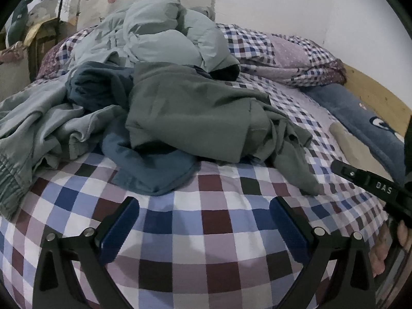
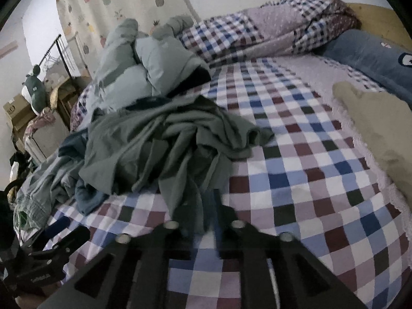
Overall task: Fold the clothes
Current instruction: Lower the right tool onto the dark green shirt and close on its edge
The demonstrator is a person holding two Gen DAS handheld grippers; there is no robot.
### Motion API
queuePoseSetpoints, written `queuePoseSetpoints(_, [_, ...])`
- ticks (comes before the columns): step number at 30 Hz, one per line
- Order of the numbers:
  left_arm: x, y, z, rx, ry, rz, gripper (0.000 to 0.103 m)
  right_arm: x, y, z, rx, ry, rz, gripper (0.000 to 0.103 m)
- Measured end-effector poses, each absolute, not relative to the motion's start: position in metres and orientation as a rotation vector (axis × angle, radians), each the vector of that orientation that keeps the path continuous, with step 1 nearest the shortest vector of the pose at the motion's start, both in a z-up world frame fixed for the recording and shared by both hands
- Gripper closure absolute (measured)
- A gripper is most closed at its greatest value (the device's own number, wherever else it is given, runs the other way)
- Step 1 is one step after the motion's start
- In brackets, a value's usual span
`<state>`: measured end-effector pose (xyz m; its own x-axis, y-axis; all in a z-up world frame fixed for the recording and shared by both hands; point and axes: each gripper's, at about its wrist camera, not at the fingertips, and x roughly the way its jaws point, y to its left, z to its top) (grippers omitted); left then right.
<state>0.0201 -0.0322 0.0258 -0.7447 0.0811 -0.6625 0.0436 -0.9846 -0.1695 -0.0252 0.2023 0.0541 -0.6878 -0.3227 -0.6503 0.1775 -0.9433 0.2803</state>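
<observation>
Checked bedsheet (image 1: 206,234) under crumpled clothes (image 1: 190,113), pale wall (image 1: 283,0) behind.

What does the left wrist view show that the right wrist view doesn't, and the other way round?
Only the left wrist view shows the left gripper open over bare checked sheet, holding nothing.

Only the right wrist view shows the right gripper shut on a trailing edge of the grey-green garment, plus a cardboard box beside the bed.

Both show the clothes pile with that garment on top, the blue garment under it, the pale puffer jacket behind, and the tan cloth at the right.
</observation>
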Motion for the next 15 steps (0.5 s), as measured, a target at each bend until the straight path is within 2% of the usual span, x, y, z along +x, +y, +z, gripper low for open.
queuePoseSetpoints(1, [0.020,-0.032,0.025,-1.118,-0.271,2.900,0.000,-0.026,0.201,0.053,1.074,-0.286,-2.636,0.058])
queuePoseSetpoints(2, [0.019,-0.031,0.025,-1.120,-0.272,2.898,0.000,-0.026,0.200,0.052,1.076,-0.288,-2.629,0.051])
queuePoseSetpoints(15, [0.024,-0.042,0.026,-1.119,-0.287,2.888,0.000,-0.039,0.166,0.024,1.210,-0.120,-2.602,0.053])
